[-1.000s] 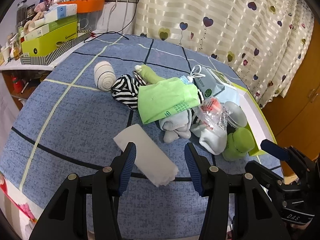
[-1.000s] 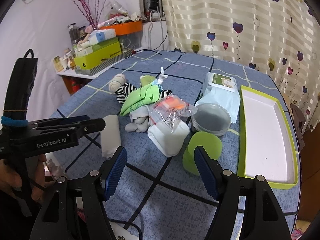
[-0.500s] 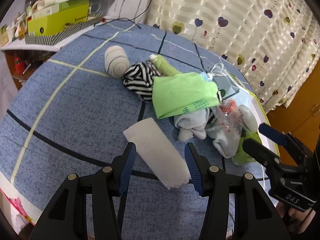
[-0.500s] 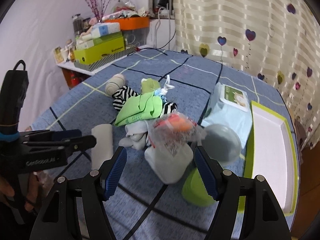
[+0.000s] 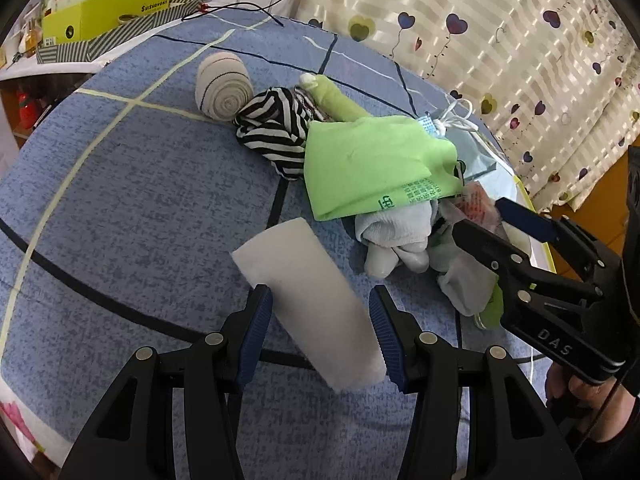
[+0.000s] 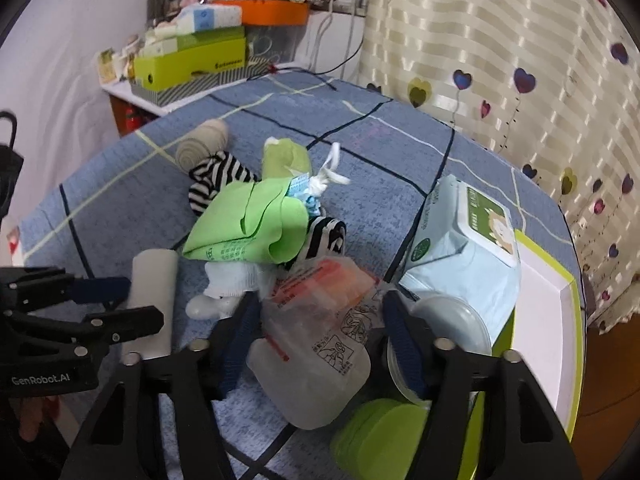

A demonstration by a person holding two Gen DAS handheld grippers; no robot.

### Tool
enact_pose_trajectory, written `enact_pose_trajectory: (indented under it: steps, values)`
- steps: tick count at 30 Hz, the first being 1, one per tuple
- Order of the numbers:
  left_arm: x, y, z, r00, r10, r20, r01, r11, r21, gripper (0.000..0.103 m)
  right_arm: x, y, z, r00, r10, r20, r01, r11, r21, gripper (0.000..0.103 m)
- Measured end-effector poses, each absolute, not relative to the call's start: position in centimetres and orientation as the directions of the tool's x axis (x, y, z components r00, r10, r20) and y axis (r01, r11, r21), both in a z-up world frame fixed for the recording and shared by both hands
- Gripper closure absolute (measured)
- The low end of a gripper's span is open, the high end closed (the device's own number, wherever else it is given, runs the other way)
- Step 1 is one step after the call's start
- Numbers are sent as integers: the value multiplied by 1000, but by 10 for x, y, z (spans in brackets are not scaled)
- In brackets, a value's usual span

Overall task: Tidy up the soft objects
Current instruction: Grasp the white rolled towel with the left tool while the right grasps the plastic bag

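A rolled white towel (image 5: 312, 304) lies on the blue checked cloth (image 5: 140, 208). My left gripper (image 5: 322, 334) is open, its jaws on either side of the towel's near end; it also shows in the right wrist view (image 6: 120, 300). My right gripper (image 6: 320, 340) is open around a clear plastic packet with orange print (image 6: 320, 320) lying on a white sock (image 6: 316, 396); the right gripper also shows in the left wrist view (image 5: 504, 220). A pile holds a green cloth (image 5: 372, 168), a striped sock (image 5: 276, 128), a pale sock (image 5: 396, 232) and a rolled beige sock (image 5: 224, 86).
A pale blue wipes pack (image 6: 468, 248), a grey round lid (image 6: 452, 320) and a green cup (image 6: 380, 436) sit right of the pile. A white tray with green rim (image 6: 548, 320) lies at the right edge. Boxes (image 6: 192, 60) crowd a side shelf at the back left.
Both grippers have moved forward and down. The left now straddles the white towel's near end; the right now straddles the plastic packet on the white sock.
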State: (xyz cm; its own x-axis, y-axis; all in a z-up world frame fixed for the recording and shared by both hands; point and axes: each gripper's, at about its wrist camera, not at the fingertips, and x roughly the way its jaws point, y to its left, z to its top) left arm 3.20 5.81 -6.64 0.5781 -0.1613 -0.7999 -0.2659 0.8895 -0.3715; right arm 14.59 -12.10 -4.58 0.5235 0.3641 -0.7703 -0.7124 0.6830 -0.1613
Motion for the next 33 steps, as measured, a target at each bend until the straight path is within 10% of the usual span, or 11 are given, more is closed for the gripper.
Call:
enact_pose_trajectory:
  steps: [8, 33]
  values:
    - [37, 62, -71, 569, -162, -806, -295, 875, -383, 51, 149, -127, -42, 536, 381, -753, -705, 693, -151, 75]
    - [22, 53, -32, 657, -69, -751, -248, 920, -302, 78, 117, -168, 4, 573, 514, -638, -695, 717, -45, 76]
